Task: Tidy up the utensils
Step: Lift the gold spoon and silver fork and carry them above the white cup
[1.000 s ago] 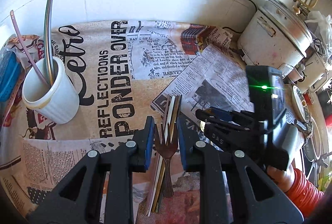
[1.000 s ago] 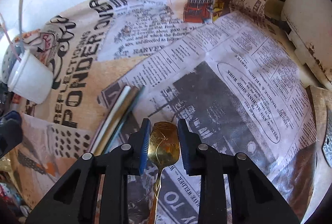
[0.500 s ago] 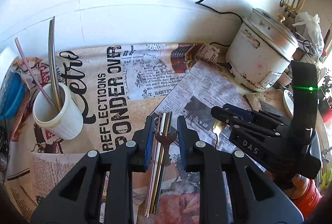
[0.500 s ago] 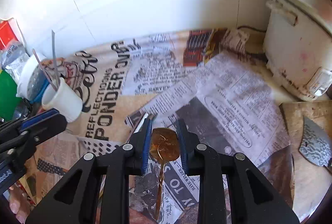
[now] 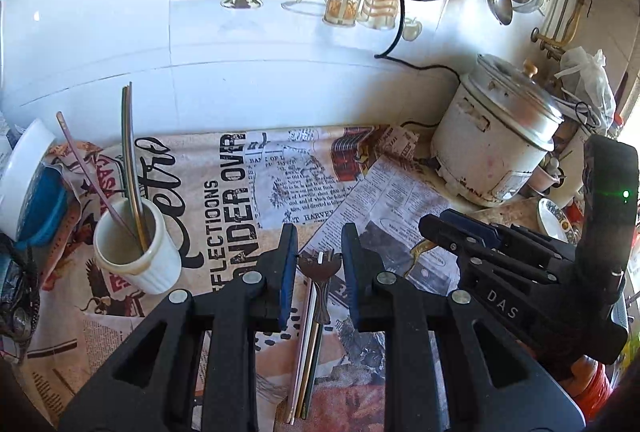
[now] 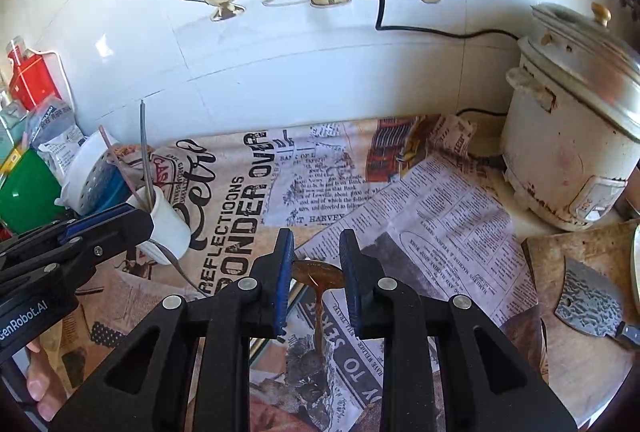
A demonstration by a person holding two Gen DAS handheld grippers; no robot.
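Fork: dark little fork (image 5: 319,274) sits pinched in the left hand-held gripper (image 5: 319,264), tines up past the pads, handle hanging down out of the grip, clear of the bench.
Left hand-held gripper state: nearly closed, blue pads clamped on the fork's neck just under the tines.
Spoon: gold spoon (image 6: 318,275) is in the right hand-held gripper (image 6: 316,268), bowl showing between the pads, handle dangling below.
Right hand-held gripper state: also nearly closed, squeezing the spoon around the edges of the bowl.
Cup: white ribbed cup (image 5: 138,250) stands on the newspaper-print cloth (image 5: 240,187) off to the left, already has a couple of long thin sticks in it. My guess is that's where both pieces are headed.
Leftovers: a bundle of straws or chopsticks (image 5: 306,348) lies flat on the bench below the fork, can't tell which.
Handling: both look like thin, stiff, light metal, so weight's no issue. Slick though, and held near the head they could swivel like a pendulum.
Where to grab: the flat neck seems the best bite, imo. A rounded bowl edge looks easier to lose.
Risk: long handles swinging into the cup's rim or tipping it.
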